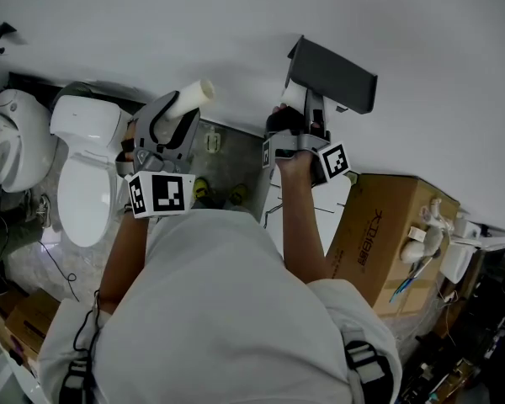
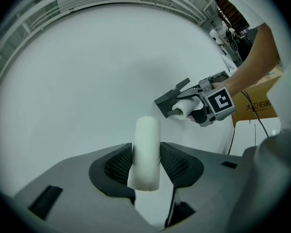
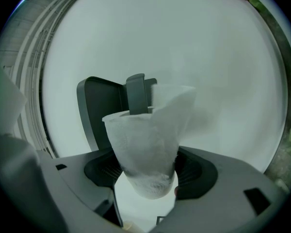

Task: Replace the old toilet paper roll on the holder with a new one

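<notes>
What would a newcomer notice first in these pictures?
The right gripper holds a white paper roll at the dark holder on the white wall. The left gripper holds a slim white tube, left of it. A white toilet stands at the head view's left.

We see a gray floor (image 1: 240, 162). A white toilet (image 1: 84, 171) stands on it at the left, and a second toilet (image 1: 17, 137) stands just beside that one. A brown cardboard box (image 1: 387, 230) sits on the floor at the right. Two small yellow things (image 1: 201, 190) lie near the middle.

white tube (image 2: 146, 152), white paper roll (image 3: 143, 149), dark grey holder (image 1: 337, 74)
</notes>
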A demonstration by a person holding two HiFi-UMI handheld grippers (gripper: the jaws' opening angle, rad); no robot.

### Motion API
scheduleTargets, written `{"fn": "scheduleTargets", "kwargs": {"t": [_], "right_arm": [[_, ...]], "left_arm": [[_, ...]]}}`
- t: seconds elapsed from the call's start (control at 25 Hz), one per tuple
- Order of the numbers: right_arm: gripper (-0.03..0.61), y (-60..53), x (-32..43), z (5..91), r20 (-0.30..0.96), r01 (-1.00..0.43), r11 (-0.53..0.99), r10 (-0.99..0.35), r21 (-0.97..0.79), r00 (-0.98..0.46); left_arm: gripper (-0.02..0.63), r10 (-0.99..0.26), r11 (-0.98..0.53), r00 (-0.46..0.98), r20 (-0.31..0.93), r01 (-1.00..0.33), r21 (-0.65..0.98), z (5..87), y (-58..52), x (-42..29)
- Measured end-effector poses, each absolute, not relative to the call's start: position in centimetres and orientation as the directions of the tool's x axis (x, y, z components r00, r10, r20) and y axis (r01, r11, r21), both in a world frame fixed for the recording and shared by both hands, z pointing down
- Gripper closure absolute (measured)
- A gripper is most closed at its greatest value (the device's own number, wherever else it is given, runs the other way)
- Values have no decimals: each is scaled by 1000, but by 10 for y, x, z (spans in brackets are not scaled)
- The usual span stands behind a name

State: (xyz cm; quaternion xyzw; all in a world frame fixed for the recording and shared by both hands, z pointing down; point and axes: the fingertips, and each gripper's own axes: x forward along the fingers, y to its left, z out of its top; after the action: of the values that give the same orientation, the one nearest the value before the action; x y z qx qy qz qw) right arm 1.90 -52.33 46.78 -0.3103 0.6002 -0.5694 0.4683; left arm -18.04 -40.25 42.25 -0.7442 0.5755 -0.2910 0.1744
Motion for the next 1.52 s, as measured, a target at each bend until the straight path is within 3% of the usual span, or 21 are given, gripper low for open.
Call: {"fn": "scheduleTargets", "kwargs": {"t": [0.6,1.2,1.52], "right_arm": [[241,-476,40,476,-175,51,170,-890,-984,-420],[245,-418,89,484,35,-361,153,-885,-920,-464],[325,-417,125,458,104,-699,237,-907,-675,-408]], "left_arm": [[410,-935,-355,282,216,-772,-527,422,-417,-151],[410,-904,-427,381,192,-817,-388,427,-436,-110],[411,-903,-429,404,145,-846,-317,412,-443,-98]]}}
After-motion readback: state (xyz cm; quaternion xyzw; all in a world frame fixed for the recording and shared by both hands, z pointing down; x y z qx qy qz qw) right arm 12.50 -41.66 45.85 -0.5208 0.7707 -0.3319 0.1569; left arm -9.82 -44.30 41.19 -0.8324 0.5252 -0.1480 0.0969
